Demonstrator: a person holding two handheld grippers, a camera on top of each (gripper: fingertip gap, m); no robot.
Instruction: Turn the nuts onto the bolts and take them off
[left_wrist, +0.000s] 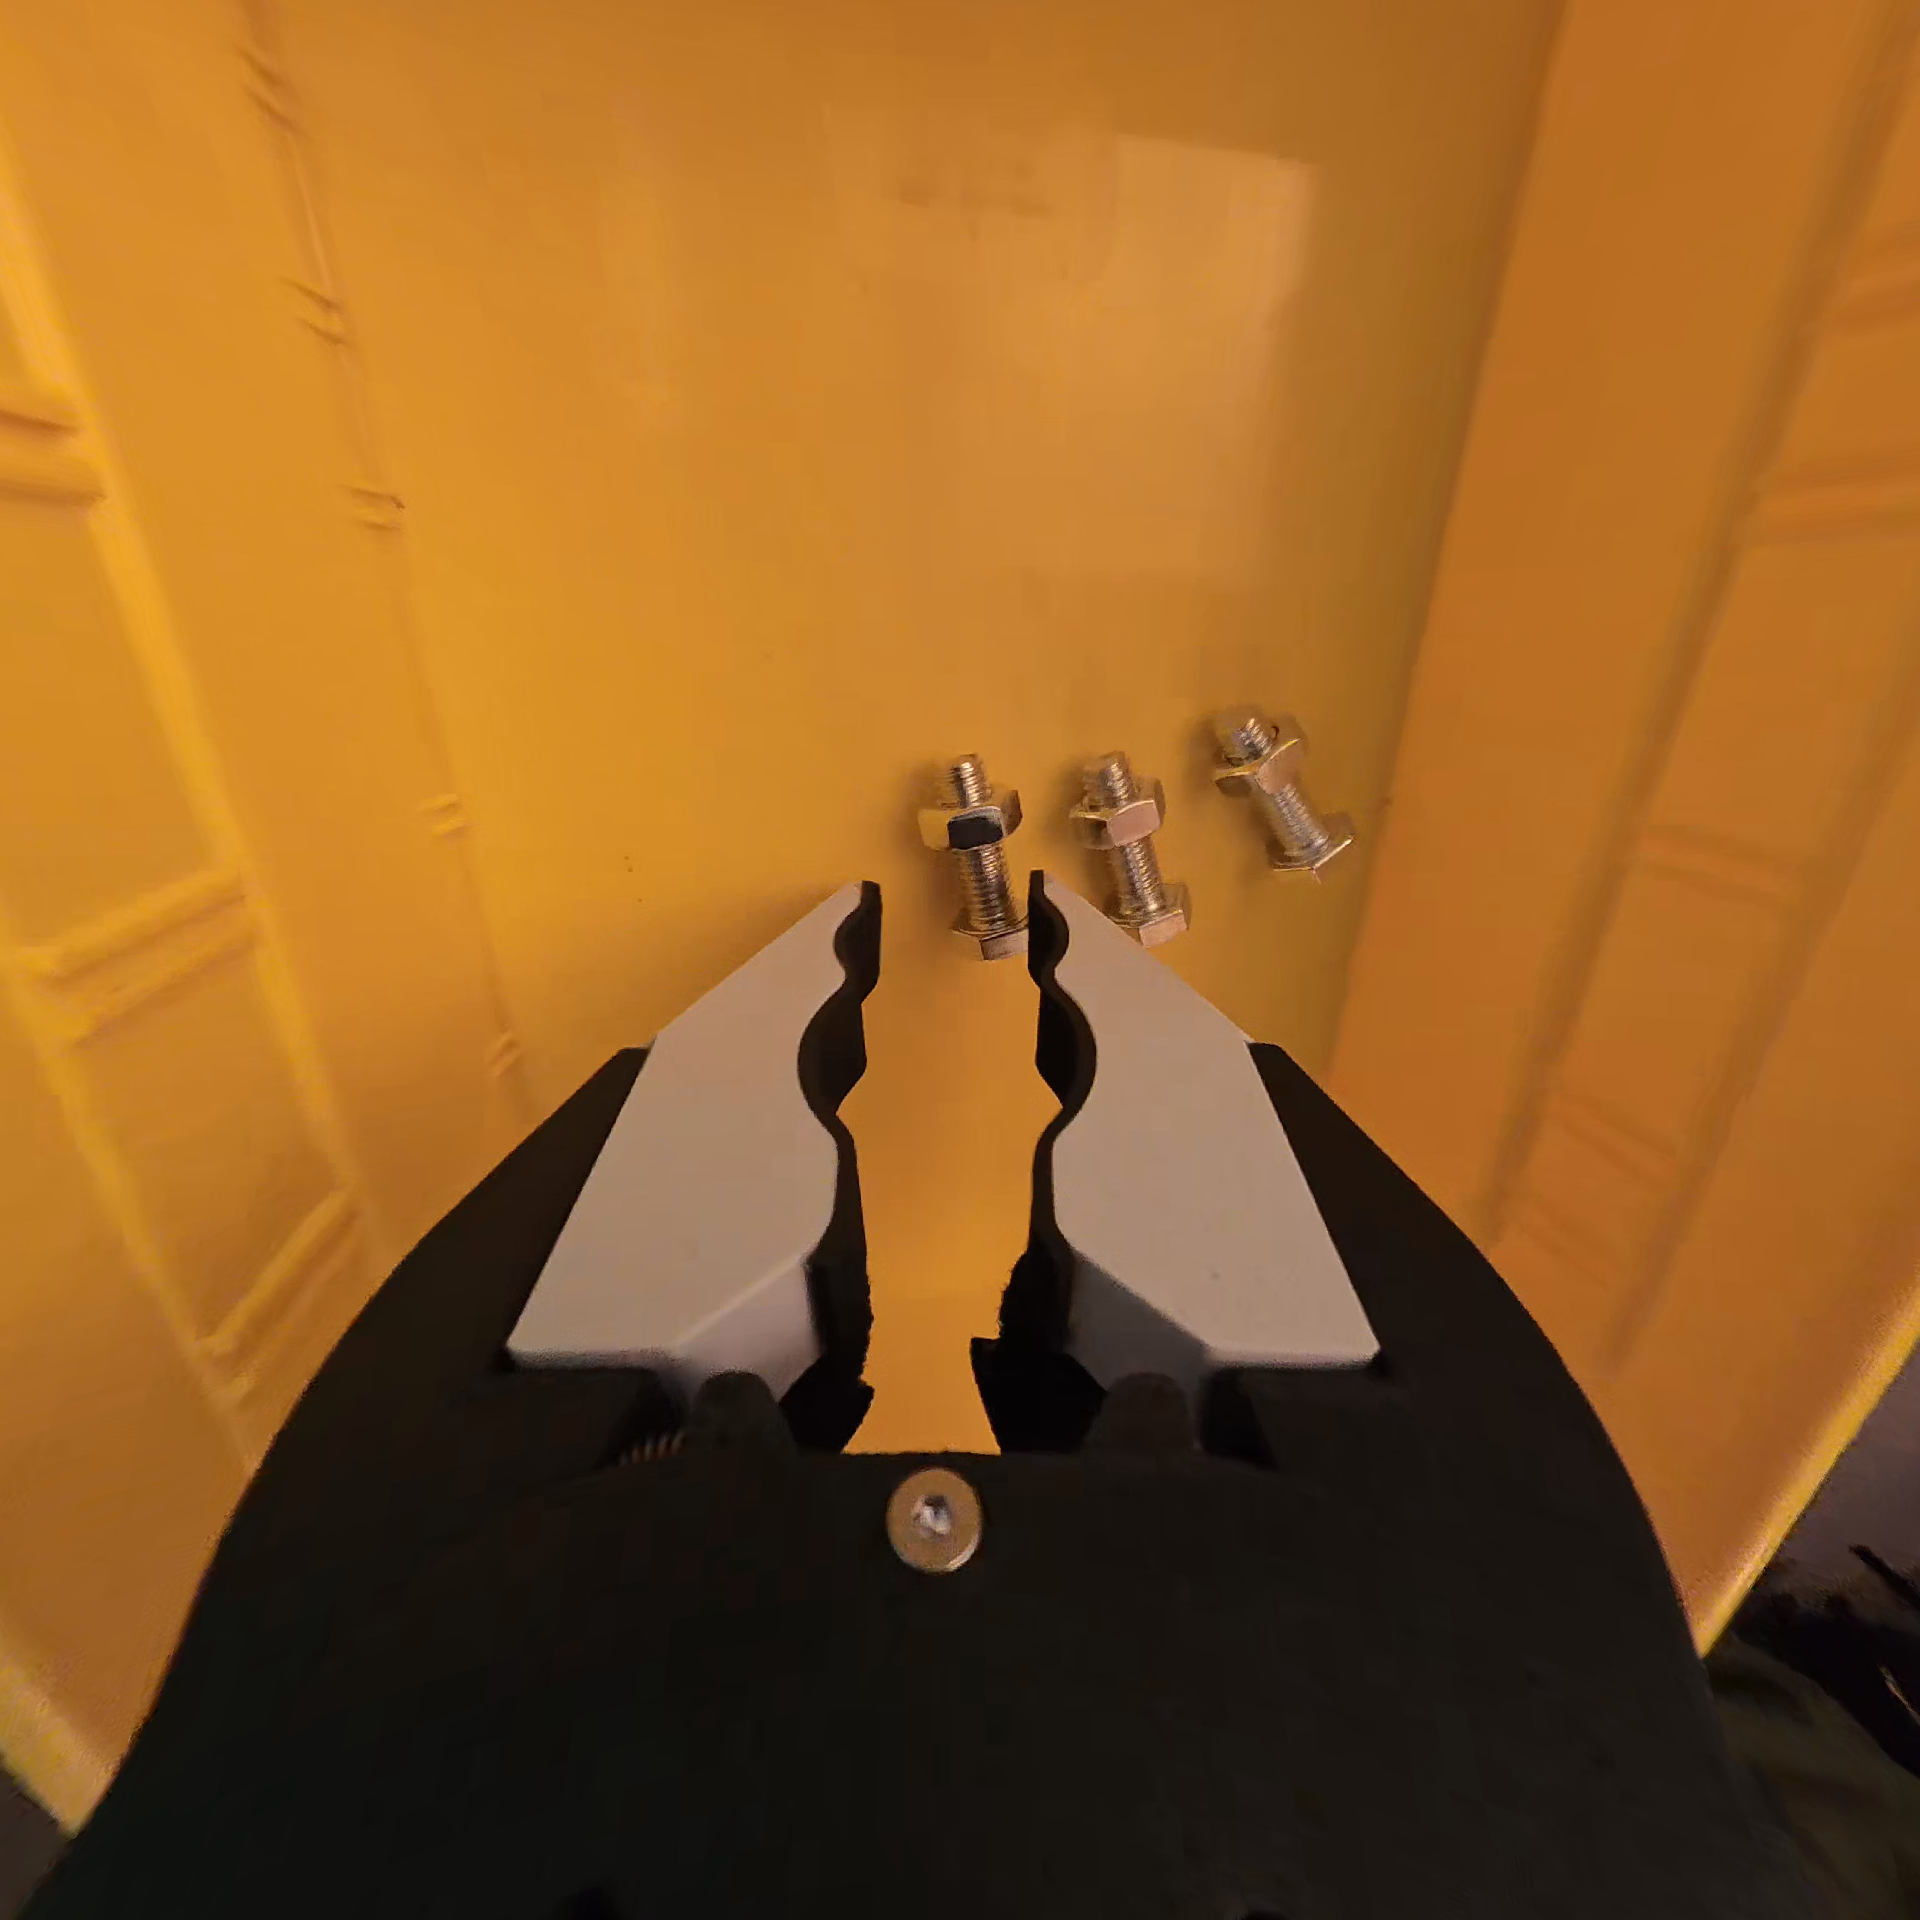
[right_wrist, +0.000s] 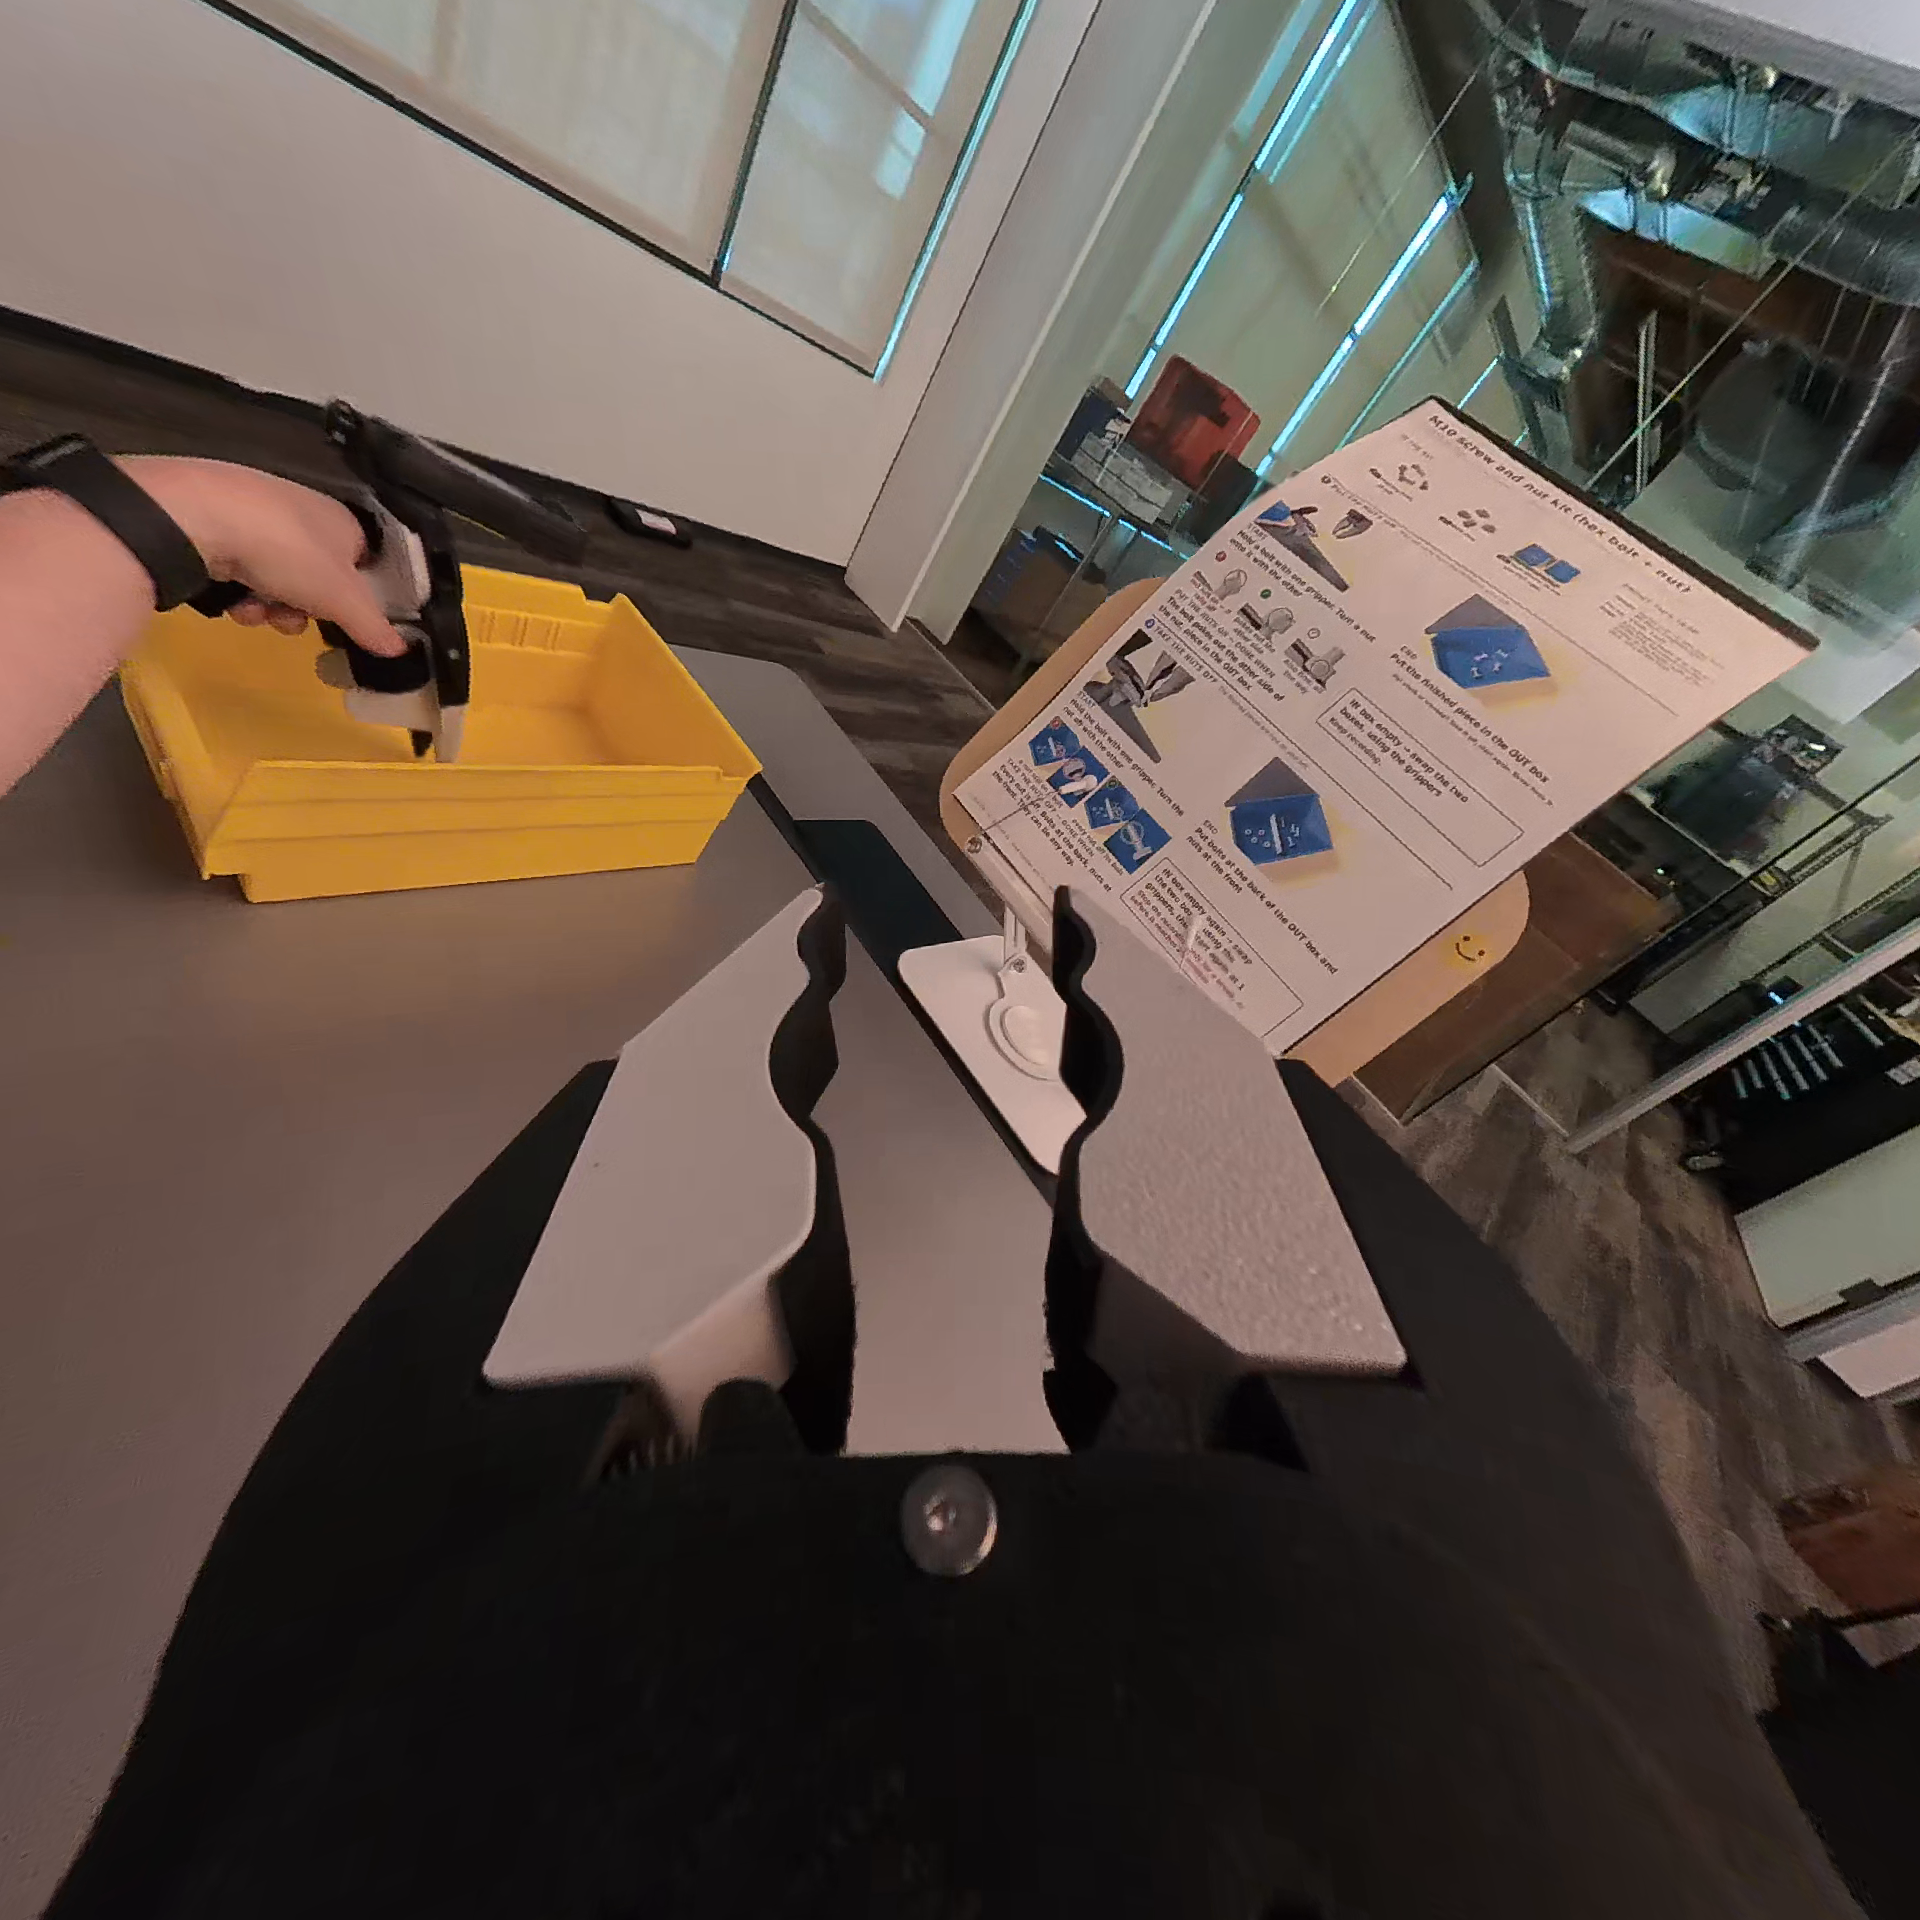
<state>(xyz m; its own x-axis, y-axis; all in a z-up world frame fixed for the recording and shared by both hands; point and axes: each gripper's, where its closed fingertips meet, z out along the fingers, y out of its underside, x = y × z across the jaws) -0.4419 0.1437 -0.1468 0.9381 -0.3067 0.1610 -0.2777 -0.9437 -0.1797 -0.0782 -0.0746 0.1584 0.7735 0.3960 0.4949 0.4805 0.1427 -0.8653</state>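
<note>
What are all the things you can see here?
bolts with nuts on them: three, silvery, lying on the bin floor near the left gripper's tips
bin: one, yellow, on the table
table: one, grey
instruction sheet: one, white with blue pictures, propped on a white stand at the table edge
left gripper: one, black and grey, open, inside the bin
right gripper: one, black and grey, open, above the table
hand: one, holding the left gripper

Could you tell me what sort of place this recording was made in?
Probably an office or lab workspace set up for a practice task: a grey table holds a yellow bin, a printed instruction sheet stands on a stand, and glass partitions and exposed ceiling ducts lie beyond.
</note>
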